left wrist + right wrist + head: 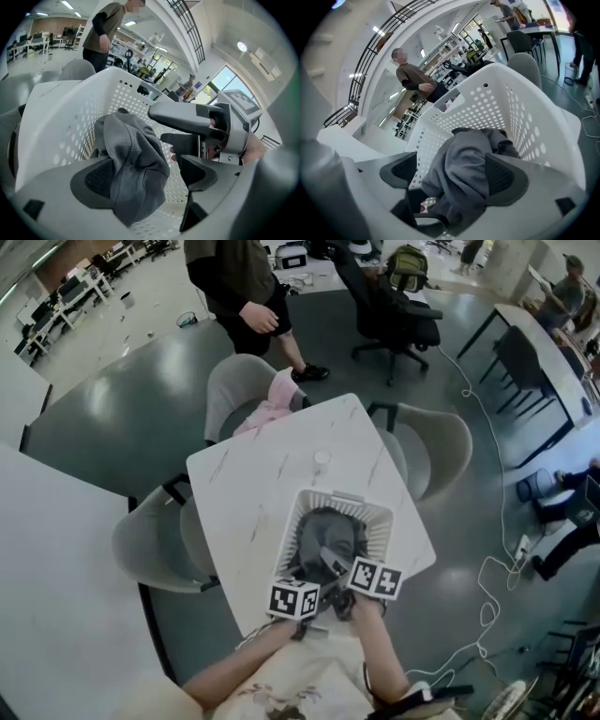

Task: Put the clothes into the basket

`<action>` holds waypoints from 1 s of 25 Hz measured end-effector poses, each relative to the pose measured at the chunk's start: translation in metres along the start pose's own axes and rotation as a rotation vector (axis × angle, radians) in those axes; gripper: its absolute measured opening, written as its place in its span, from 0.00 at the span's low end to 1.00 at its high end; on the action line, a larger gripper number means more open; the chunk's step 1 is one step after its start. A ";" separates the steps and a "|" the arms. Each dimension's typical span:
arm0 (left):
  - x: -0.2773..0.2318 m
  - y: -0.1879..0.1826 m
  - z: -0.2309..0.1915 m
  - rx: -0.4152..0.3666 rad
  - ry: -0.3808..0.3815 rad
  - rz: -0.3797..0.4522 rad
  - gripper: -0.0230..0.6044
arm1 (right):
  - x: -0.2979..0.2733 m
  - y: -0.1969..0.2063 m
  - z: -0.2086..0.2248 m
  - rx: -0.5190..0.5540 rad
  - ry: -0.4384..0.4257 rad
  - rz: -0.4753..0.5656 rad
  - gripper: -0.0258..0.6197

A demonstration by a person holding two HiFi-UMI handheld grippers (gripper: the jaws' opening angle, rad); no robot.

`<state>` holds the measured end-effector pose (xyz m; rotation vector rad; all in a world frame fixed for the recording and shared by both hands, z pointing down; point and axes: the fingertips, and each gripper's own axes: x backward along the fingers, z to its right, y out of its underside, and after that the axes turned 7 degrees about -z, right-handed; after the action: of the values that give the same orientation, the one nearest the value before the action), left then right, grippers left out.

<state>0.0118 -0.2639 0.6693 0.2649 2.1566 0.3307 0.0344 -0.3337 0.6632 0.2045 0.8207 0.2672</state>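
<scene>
The grey garment lies inside the white basket at the head view's lower centre, but its folds rest against the spread jaws of the left gripper and right gripper, so withdrawing either could snag the cloth and drag it back out.

The gray clothes lie bunched up in a soft heap inside the white basket with little holes. The basket stands upright on the tabletop.

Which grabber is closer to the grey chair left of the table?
Left. The left gripper is at the basket on the chair side; the right gripper is farther right.
</scene>
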 end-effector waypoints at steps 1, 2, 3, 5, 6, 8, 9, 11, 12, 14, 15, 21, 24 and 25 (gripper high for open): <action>0.002 0.002 0.001 -0.001 0.000 0.000 0.71 | 0.002 0.003 -0.001 -0.002 -0.002 0.002 0.71; 0.004 0.004 0.002 -0.001 -0.001 0.001 0.71 | 0.004 0.006 -0.003 -0.004 -0.004 0.004 0.71; 0.005 0.006 0.003 -0.002 0.000 0.002 0.71 | 0.006 0.009 -0.003 -0.005 -0.006 0.005 0.71; 0.007 0.008 0.004 -0.006 0.002 0.009 0.71 | 0.008 0.013 -0.004 -0.003 -0.009 0.011 0.71; 0.008 0.008 0.004 -0.007 0.005 0.014 0.71 | 0.010 0.015 -0.005 -0.001 -0.010 0.014 0.71; 0.011 0.008 0.006 -0.008 0.010 0.023 0.71 | 0.014 0.019 -0.005 0.001 -0.012 0.020 0.71; 0.013 0.009 0.007 -0.008 0.012 0.026 0.71 | 0.017 0.021 -0.006 0.001 -0.013 0.024 0.71; 0.018 0.009 0.010 -0.013 0.012 0.034 0.71 | 0.024 0.024 -0.009 0.000 -0.016 0.035 0.71; 0.020 0.010 0.012 -0.016 0.014 0.038 0.71 | 0.028 0.026 -0.011 -0.002 -0.019 0.042 0.71; 0.024 0.013 0.017 -0.023 0.023 0.044 0.71 | 0.035 0.029 -0.014 -0.004 -0.025 0.057 0.71; 0.026 0.015 0.019 -0.028 0.029 0.049 0.71 | 0.039 0.031 -0.015 -0.004 -0.028 0.066 0.71; 0.040 0.022 0.033 -0.064 0.064 0.072 0.71 | 0.058 0.040 -0.025 -0.002 -0.040 0.121 0.71; 0.048 0.027 0.041 -0.072 0.087 0.076 0.71 | 0.070 0.044 -0.032 -0.006 -0.048 0.149 0.71; 0.052 0.028 0.045 -0.070 0.098 0.076 0.70 | 0.075 0.045 -0.034 -0.009 -0.053 0.160 0.71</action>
<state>0.0214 -0.2154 0.6141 0.2968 2.2299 0.4708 0.0507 -0.2651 0.6014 0.2680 0.7513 0.4140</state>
